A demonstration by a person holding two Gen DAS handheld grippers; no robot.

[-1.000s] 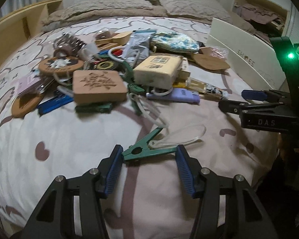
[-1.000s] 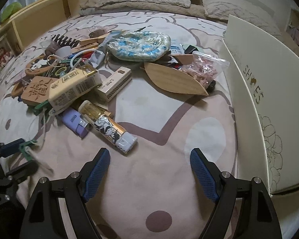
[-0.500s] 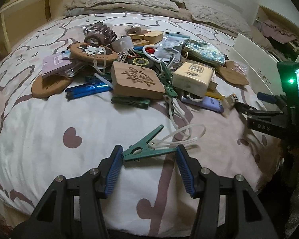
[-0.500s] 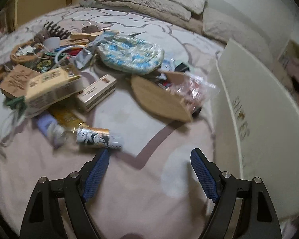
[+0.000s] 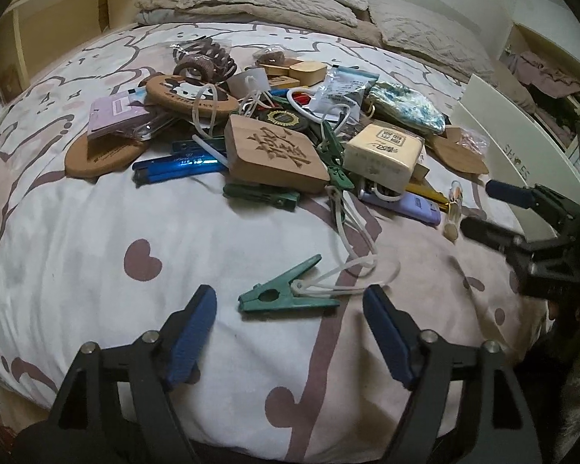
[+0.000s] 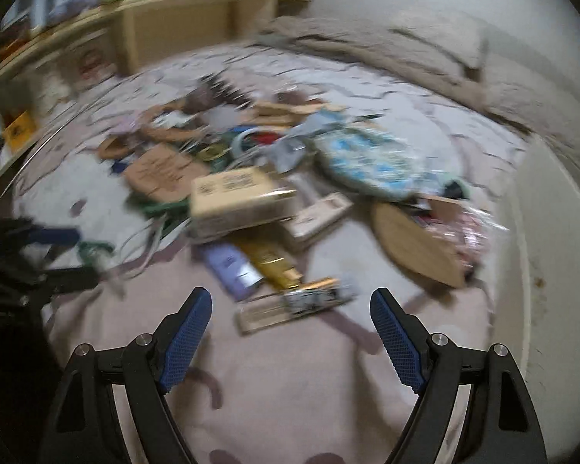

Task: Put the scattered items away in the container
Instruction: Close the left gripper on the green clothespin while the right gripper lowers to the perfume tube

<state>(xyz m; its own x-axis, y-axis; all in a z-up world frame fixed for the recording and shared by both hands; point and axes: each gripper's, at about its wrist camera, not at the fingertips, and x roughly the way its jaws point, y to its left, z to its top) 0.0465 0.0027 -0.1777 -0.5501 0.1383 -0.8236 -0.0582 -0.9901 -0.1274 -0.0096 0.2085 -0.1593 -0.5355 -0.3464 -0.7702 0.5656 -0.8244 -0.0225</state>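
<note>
White box [image 5: 522, 158] beside scattered items [image 5: 274, 147]

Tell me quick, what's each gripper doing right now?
Left gripper: jaws opening, the green clip lies between them, not gripped.
Right gripper: open, holding nothing.

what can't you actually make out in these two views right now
- White box interior: left wrist view shows only its outer wall, cut by the right gripper.
- Gold tube label: right wrist view, motion blur.
- Purple lighter: left wrist view, partly under the cream box.
- Pile's far items: both views, overlapped.
</note>
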